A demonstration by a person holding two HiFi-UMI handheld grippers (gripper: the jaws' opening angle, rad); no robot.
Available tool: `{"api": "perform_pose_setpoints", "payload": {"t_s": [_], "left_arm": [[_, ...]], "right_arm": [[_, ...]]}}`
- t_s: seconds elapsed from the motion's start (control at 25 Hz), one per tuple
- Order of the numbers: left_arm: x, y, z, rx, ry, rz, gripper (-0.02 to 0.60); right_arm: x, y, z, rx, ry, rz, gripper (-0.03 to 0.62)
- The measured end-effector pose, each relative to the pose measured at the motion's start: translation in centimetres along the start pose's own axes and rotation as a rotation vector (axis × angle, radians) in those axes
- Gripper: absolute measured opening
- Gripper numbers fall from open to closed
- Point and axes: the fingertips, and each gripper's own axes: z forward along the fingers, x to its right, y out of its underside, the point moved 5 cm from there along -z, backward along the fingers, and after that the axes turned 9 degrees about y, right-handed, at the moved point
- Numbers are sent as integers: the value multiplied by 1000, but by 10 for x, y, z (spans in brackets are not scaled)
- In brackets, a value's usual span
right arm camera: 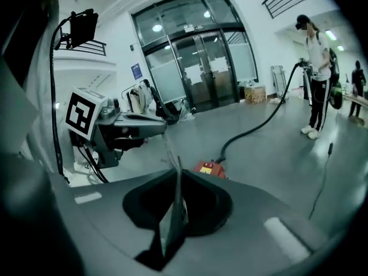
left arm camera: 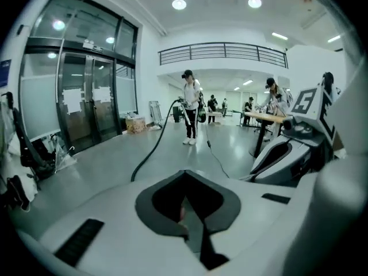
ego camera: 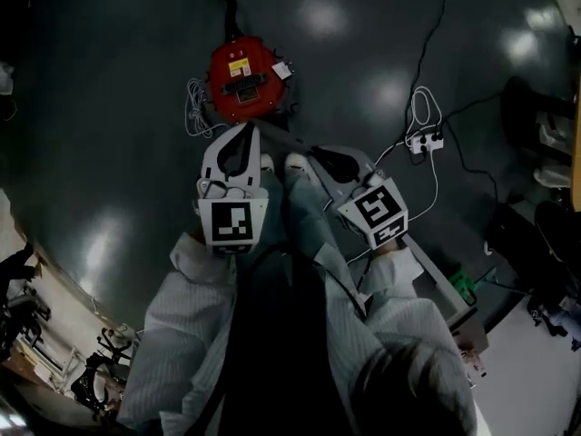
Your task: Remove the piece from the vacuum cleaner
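Head view: red vacuum cleaner (ego camera: 241, 80) sits on the floor (ego camera: 109, 107) just ahead of both grippers, and a metal wand (ego camera: 434, 275) runs from it back under them. Right gripper (right arm camera: 175, 177) has its fingers pinched on the wand; the left gripper (left arm camera: 185, 177) has its fingers fully closed and empty. The wand looks rigid, smooth, probably light and slippery, so grip near the joint and pull along its axis.
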Motion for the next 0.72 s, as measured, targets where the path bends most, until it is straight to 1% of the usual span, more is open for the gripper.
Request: {"api": "perform_pose_setpoints", "payload": {"t_s": [0.08, 0.12, 0.2, 0.32, 0.48, 0.72], "left_arm": [[6, -34, -23, 44, -11, -24, 5], [9, -49, -33, 60, -20, -18, 5], [17, -77, -50, 84, -40, 11, 5], [27, -116, -70, 142, -72, 54, 5], [37, -136, -88, 195, -106, 47, 5], [34, -149, -98, 234, -114, 57, 5]], "right_arm": [[-8, -29, -27, 41, 36, 7, 28], [-11, -42, -41, 60, 54, 5, 28], [-14, -66, -67, 111, 85, -1, 27], [-14, -97, -95, 203, 129, -11, 26], [-17, -114, -113, 259, 179, -43, 23], [-23, -132, -111, 284, 170, -67, 23]]}}
